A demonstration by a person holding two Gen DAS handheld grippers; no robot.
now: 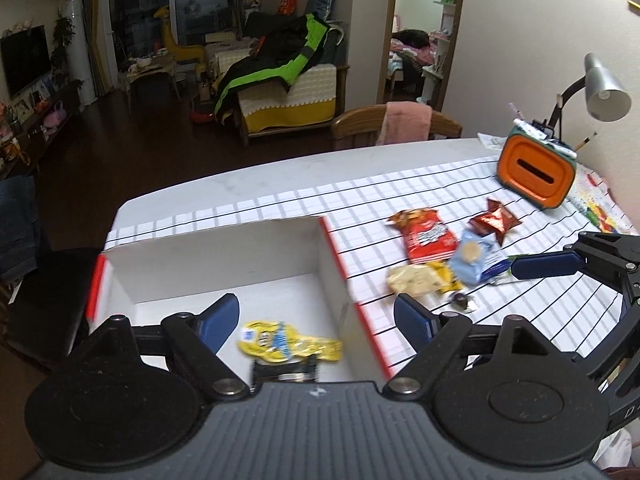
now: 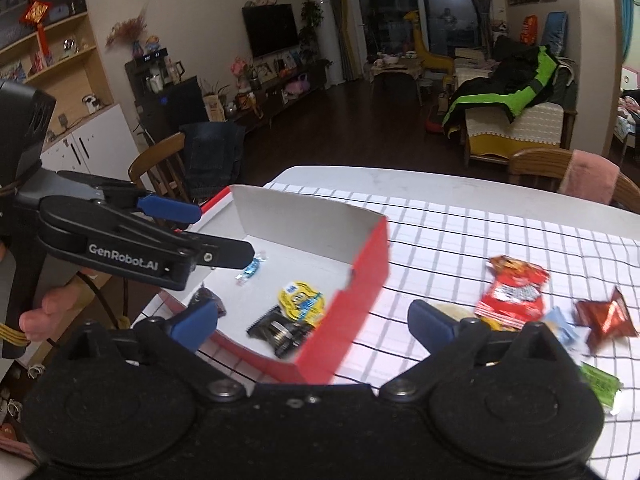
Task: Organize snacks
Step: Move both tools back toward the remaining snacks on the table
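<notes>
An open white box with red sides (image 1: 224,252) (image 2: 360,276) stands on the checked tablecloth. In it lie a yellow packet (image 1: 288,346) (image 2: 302,300), a black packet (image 2: 280,330), a small blue candy (image 2: 252,268) and a dark wrapper (image 2: 208,298). My left gripper (image 1: 316,312) (image 2: 224,233) hangs open over the box, nothing between its fingers. My right gripper (image 2: 314,318) is open and empty above the box's near corner. Right of the box lie a red bag (image 1: 428,236) (image 2: 512,292), a dark red packet (image 1: 496,222) (image 2: 608,318), a light blue packet (image 1: 476,258), a pale yellow packet (image 1: 416,278) and a green packet (image 2: 600,386).
An orange and green holder (image 1: 536,170) and a desk lamp (image 1: 604,88) stand at the table's far right. A wooden chair with a pink cloth (image 1: 400,124) is behind the table, another chair draped with jeans (image 2: 208,156) beside it. A hand (image 2: 44,312) holds the left gripper.
</notes>
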